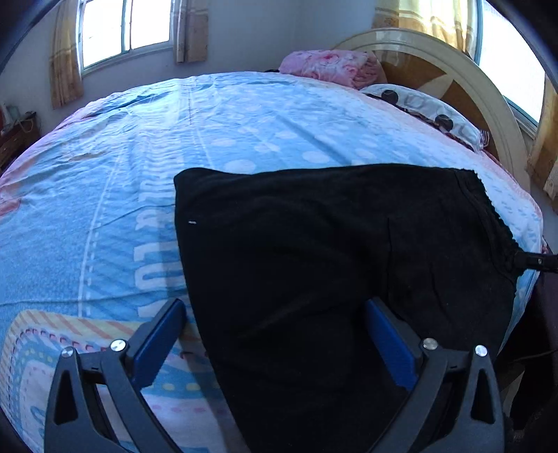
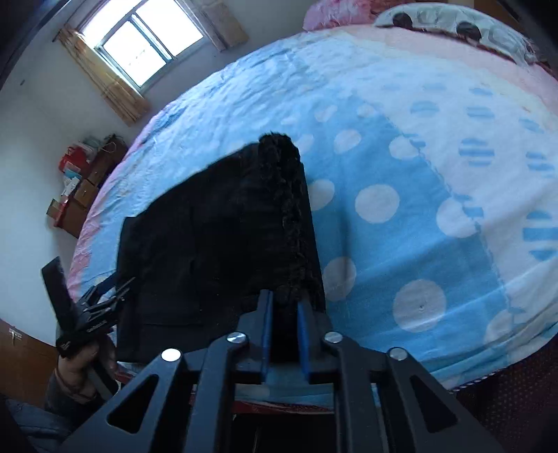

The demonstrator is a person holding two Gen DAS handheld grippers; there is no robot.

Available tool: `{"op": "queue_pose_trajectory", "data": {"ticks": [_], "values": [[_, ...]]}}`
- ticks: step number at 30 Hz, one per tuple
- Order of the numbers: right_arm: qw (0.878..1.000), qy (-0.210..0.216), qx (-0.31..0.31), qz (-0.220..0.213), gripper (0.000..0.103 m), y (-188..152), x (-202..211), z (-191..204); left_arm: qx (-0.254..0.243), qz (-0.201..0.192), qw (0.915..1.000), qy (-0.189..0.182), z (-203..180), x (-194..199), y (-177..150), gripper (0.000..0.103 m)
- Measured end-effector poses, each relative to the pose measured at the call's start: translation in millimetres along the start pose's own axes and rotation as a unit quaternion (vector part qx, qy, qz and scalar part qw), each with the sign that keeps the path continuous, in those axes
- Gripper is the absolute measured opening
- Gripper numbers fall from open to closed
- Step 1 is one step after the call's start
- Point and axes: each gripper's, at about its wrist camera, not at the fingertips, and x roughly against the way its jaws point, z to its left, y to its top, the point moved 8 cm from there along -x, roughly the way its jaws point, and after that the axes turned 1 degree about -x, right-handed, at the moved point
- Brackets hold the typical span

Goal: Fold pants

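Black pants (image 1: 331,261) spread flat on the near right part of a bed, over a blue bedsheet (image 1: 139,156) with white dots and pink edging. Folded already into a broad rectangle, far edge straight, ruffled waistband (image 1: 495,216) running down the right side. A tiny white fleck near the left edge of the fabric.

Left gripper (image 1: 275,313) wide open just above the near edge of the pants, holding nothing; blue pads (image 1: 158,334) well apart, one over the sheet beside the fabric's left edge, the other over the black cloth. Seen again at the near left in the right wrist view (image 2: 101,306), held in a hand (image 2: 75,362).

Right gripper (image 2: 284,310) nearly closed, clamped on the ruffled waistband (image 2: 289,209) at the near right corner of the pants (image 2: 209,244), black cloth pinched between the blue pads (image 2: 266,331). Its tip just visible at the right edge of the left wrist view (image 1: 537,261).

Large white letters printed on the sheet left of the pants (image 1: 150,258), partly covered and not readable as a word. Small writing on the left gripper's body, too small to read.

Farther off: pink folded blanket (image 1: 327,66), spotted pillow (image 1: 425,108), curved headboard (image 1: 453,62), curtained window (image 1: 125,28). Stacked boxes (image 2: 76,188) against the far left wall.
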Motion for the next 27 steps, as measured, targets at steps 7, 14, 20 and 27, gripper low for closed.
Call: {"op": "queue_pose_trajectory", "data": {"ticks": [7, 14, 20, 27], "values": [[1.0, 0.0, -0.019, 0.009, 0.017, 0.0, -14.7, -15.8, 0.005, -0.002, 0.9999, 0.014, 1.2, 12.3, 5.4, 0.103], [0.996, 0.01, 0.018, -0.087, 0.032, 10.9, 32.6, 16.3, -0.007, 0.015, 0.9997, 0.018, -10.1, 25.0, -9.0, 0.103], [0.996, 0.037, 0.085, -0.015, 0.04, -23.4, -16.4, 58.6, 0.007, 0.04, 0.9991, 0.007, -17.3, 17.5, -30.6, 0.103], [0.997, 0.045, 0.063, 0.024, 0.041, -30.3, -41.3, 45.2, -0.005, 0.032, 0.9994, 0.015, -22.8, 12.1, -33.8, 0.103]]}}
